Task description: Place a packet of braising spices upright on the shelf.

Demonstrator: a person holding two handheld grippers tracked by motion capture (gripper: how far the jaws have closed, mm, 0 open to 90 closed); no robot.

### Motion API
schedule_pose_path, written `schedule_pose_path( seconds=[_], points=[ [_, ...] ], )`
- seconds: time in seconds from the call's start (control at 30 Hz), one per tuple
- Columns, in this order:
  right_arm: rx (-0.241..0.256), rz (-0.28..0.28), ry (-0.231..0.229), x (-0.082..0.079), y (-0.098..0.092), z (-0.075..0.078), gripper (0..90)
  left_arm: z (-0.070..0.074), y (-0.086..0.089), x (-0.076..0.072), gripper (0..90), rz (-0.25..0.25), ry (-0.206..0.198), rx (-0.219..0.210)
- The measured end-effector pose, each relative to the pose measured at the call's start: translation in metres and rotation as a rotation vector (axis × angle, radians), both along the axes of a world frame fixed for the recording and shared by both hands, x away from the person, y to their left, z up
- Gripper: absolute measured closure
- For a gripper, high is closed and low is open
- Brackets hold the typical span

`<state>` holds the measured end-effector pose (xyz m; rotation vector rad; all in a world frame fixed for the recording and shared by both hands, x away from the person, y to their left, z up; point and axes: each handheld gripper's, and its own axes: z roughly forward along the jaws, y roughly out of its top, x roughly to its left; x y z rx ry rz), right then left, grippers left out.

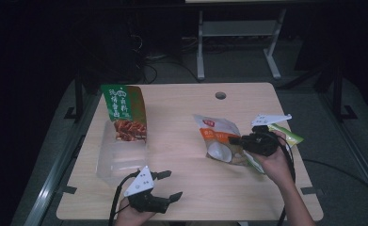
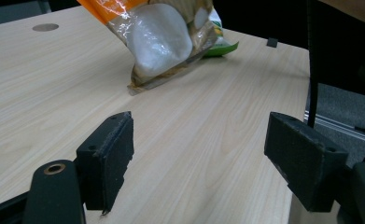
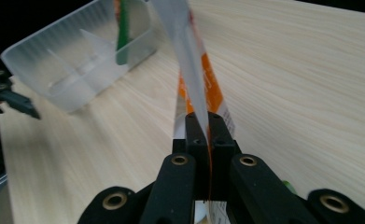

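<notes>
The right gripper point(image 3: 207, 128) has its jaws pressed together on the edge of the orange snack bag point(image 1: 219, 139), the thin film pinched between the pads and rising up out of them in the right gripper view. The hand behind it comes in from the table's point(image 1: 181, 193) right near side, forearm angled toward the middle, holding the bag tilted with its lower edge resting on the wood. A green packet point(image 1: 287, 134) lies just beyond that hand, near the right edge.

The left gripper point(image 1: 168, 184) sits low at the near edge, jaws spread wide with nothing between them, pointing right across bare wood toward the bag. Open tabletop runs between the two grippers.

A clear plastic bin point(image 1: 120, 157) stands toward the near left, with a green snack bag point(image 1: 124, 113) leaning in its far end. A round cable hole point(image 1: 220, 95) sits by the far edge.
</notes>
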<state>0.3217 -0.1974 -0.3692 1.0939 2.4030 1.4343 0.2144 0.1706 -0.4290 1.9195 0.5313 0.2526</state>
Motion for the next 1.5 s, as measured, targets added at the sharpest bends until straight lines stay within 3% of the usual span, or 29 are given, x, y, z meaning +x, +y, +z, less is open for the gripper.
schedule_pose_path(
  seconds=[0.4, 0.9, 1.07, 1.17, 1.23, 1.33, 1.4, 1.5],
  points=[
    [0.044, 0.139, -0.028, -0.020, 0.028, 0.014, 90.0, 0.000, 0.002, 0.002, 24.0, 0.017, 0.001, -0.006],
    [0.119, 0.320, -0.013, -0.037, 0.063, 0.008, 90.0, -0.001, 0.004, 0.007, 26.4, 0.043, 0.004, 0.001],
    [0.136, 0.390, -0.018, -0.047, 0.072, 0.008, 90.0, -0.002, 0.004, 0.010, 26.8, 0.065, 0.035, -0.004],
    [0.128, 0.411, -0.026, -0.052, 0.078, 0.007, 89.9, -0.003, 0.005, 0.012, 35.4, 0.049, 0.077, -0.026],
    [0.124, 0.439, -0.017, -0.055, 0.083, 0.005, 90.0, -0.003, 0.006, 0.011, 52.0, 0.047, 0.105, -0.054],
    [0.122, 0.460, -0.016, -0.056, 0.088, 0.003, 89.9, -0.003, 0.006, 0.011, 66.3, 0.048, 0.150, -0.075],
    [0.108, 0.452, -0.025, -0.057, 0.090, 0.000, 89.8, -0.003, 0.006, 0.009, 79.1, 0.057, 0.157, -0.069],
    [0.096, 0.425, -0.035, -0.055, 0.090, -0.004, 89.6, -0.002, 0.006, 0.009, 84.3, 0.086, 0.135, -0.052]
  ],
)
